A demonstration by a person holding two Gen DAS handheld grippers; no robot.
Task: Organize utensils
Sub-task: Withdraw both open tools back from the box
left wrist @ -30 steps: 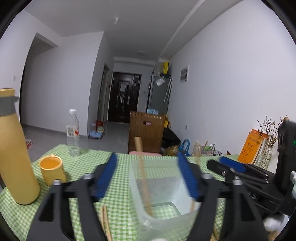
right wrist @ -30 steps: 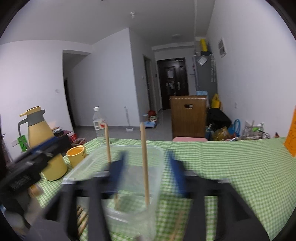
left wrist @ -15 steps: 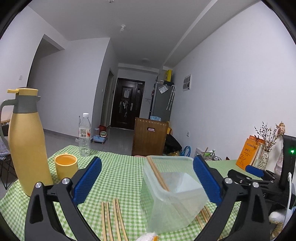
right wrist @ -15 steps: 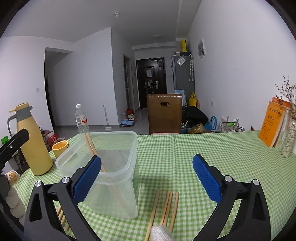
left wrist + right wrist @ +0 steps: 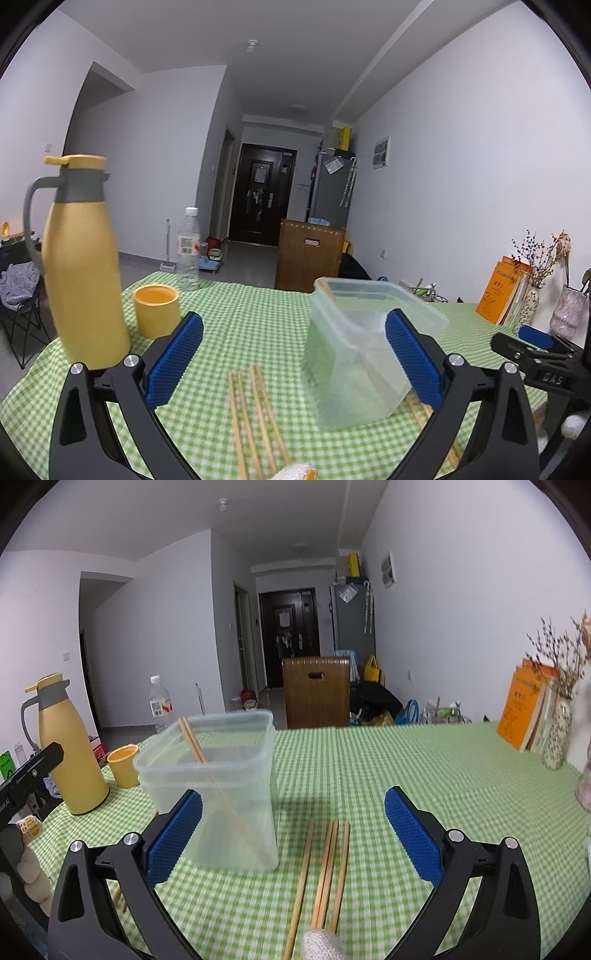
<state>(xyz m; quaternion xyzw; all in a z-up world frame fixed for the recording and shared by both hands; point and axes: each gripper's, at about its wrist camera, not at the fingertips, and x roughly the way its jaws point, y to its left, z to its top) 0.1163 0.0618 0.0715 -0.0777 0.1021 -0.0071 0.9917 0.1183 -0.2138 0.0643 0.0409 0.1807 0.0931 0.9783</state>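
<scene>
On the green checked counter [image 5: 388, 760] in front of me stands a clear plastic container [image 5: 221, 775], with one pair of wooden chopsticks [image 5: 194, 740] leaning inside, tips poking over the rim. My right tool [image 5: 293, 827] is spread wide and holds nothing; four loose chopsticks [image 5: 325, 871] lie flat just ahead of it, beside the container. My left tool [image 5: 293, 352] is also spread wide and empty, with another four loose chopsticks [image 5: 255, 413] lying between its fingers and the container close on its right.

Risks, as I judge them: the sticks are thin, lie tight together and flat on the cloth, so a pinch may catch only one or roll them apart. The container looks light and tall, so a nudge from either tool could tip it. A yellow thermos jug [image 5: 83, 266] and yellow cup [image 5: 157, 310] stand near my left side, within bumping range.
</scene>
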